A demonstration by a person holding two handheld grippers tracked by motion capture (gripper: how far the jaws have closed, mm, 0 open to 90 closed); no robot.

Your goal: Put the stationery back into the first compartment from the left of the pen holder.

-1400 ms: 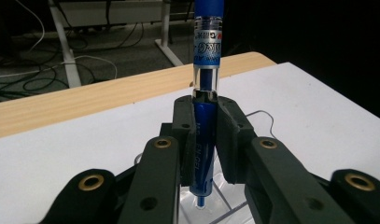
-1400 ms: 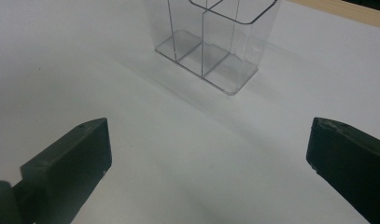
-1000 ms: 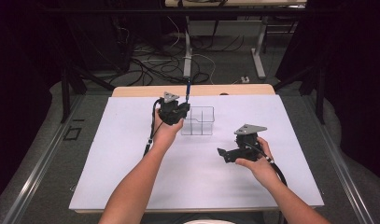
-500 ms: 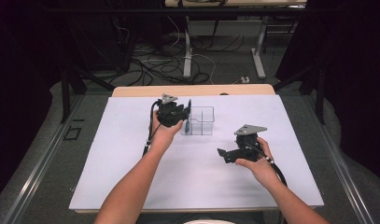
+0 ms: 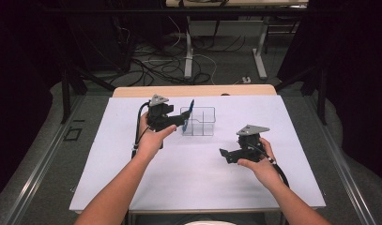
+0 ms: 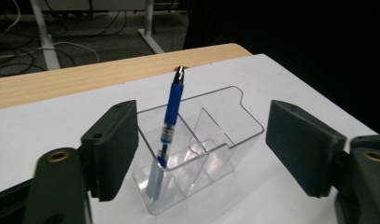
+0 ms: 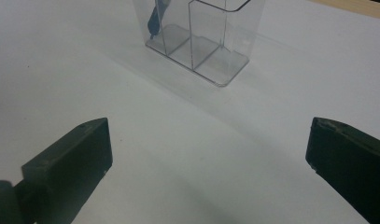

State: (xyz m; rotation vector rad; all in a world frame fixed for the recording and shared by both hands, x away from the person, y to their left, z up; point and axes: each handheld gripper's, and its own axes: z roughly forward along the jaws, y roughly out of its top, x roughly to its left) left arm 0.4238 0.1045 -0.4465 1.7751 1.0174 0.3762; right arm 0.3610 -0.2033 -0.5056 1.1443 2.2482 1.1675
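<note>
White sheet over a wooden table (image 5: 132, 91): blue pen (image 6: 171, 122) stands released in the clear organizer (image 6: 225, 135).

Compared with a second ago, the left gripper (image 5: 181, 123) has let go of the pen and drawn back toward the person's left; its jaws have just been opening and now stand apart with nothing pressed between them, the pen leaning in the organizer's nearest compartment beyond them. The right gripper (image 5: 222, 154) has kept its place over the sheet, jaws wide and empty. From the right gripper view the organizer's top and most of the pen are cut off by the frame edge; the pen's lower end blurs behind the plastic walls.
</note>
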